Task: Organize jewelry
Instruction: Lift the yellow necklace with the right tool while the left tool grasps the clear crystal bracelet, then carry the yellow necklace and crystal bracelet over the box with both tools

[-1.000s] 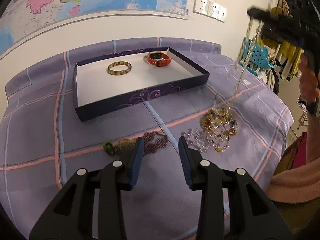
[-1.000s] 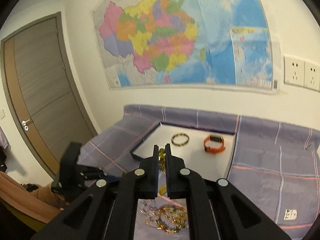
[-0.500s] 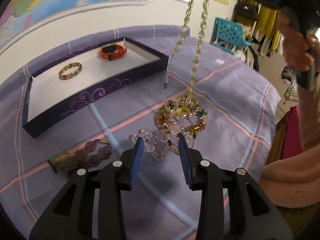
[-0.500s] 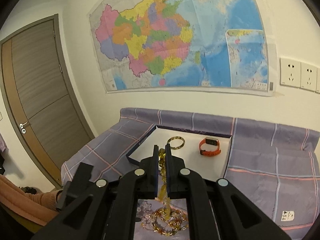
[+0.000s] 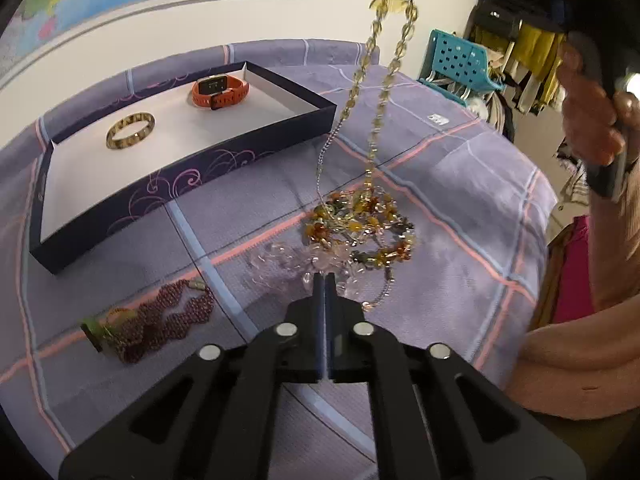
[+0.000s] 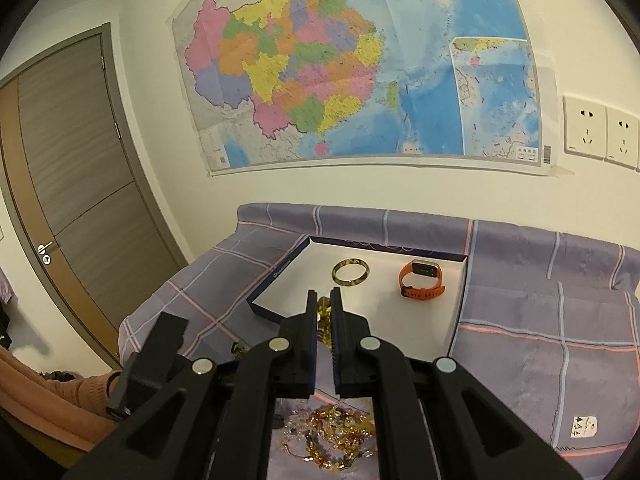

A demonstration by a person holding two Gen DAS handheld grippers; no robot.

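My left gripper (image 5: 325,280) is low over the purple checked cloth. Its jaws are closing and stand together on the clear pink bead strand (image 5: 280,260) at the near edge of a tangled pile. Amber and orange beads (image 5: 360,220) lie in that same pile. My right gripper (image 6: 324,300) is held high and shut on a yellow bead necklace (image 5: 380,80), which hangs down taut into the pile. A dark red bead string (image 5: 168,316) with a green end lies to the left. The dark blue box (image 5: 240,160) holds a gold bangle (image 5: 131,130) and an orange watch (image 5: 220,88).
A person's hand (image 5: 592,120) and pink sleeve (image 5: 580,360) are at the right. The cloth-covered table drops off at the right edge, where a teal basket (image 5: 460,64) and hanging clothes stand. A map, sockets and a door (image 6: 80,200) line the wall behind.
My left gripper slid right from the dark red string to the bead pile, then its jaws closed on the clear beads. The right gripper kept its hold on the yellow necklace.
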